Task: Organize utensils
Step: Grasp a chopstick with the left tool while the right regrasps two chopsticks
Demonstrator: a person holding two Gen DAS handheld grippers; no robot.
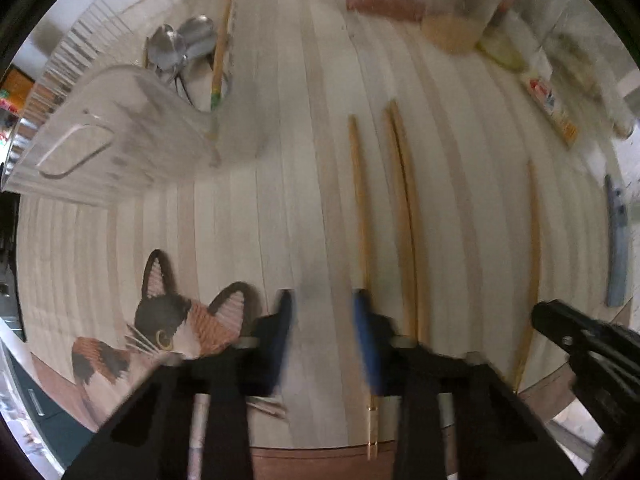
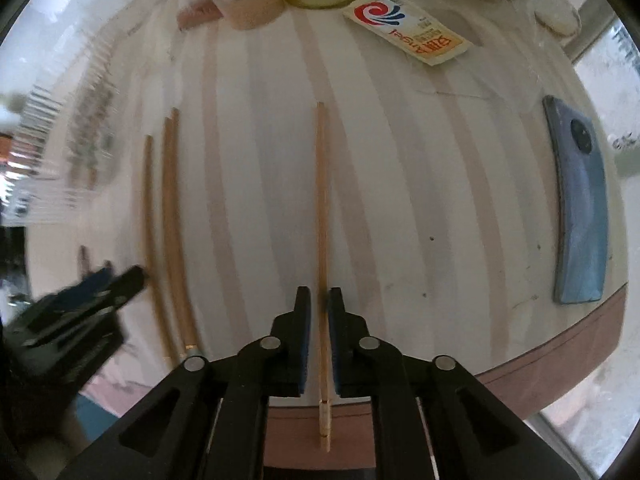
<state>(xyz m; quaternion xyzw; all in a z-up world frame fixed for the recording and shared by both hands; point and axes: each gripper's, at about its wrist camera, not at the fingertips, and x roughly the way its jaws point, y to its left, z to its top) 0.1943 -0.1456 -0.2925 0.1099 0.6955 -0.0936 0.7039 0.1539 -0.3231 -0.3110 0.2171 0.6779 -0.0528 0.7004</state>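
Progress check on the utensil tidy-up: I'd call it partly done, with most of the chopsticks still to go.

What's sorted: the clear holder (image 1: 120, 128) at the far left of the table (image 1: 280, 160) already has a few metal spoons (image 1: 176, 44) standing in it, plus 1 chopstick with a green end (image 1: 218, 60).

What's left: 4 loose chopsticks lying flat on the striped tabletop, all roughly parallel. There's a single one (image 1: 358, 200), a touching pair (image 1: 404, 220) just beside it, and a lone one (image 2: 322, 200) further right. A blue phone (image 2: 580, 200) and a printed packet (image 2: 408, 36) sit off to the side. They aren't utensils, so I'm guessing they stay put.

Claws: the left gripper (image 1: 324, 316) is pointed down at the table with its jaws standing wide. The single chopstick runs under its right pad, not between the two. That view is blurry, so take the details lightly. The right gripper (image 2: 320, 312) is narrow and straddles the lone chopstick near its thick end. I can see a sliver of light beside the stick, so it looks like it isn't pinched yet.

So as I read it: 1 chopstick filed, 4 to go, and neither claw is carrying anything right now.
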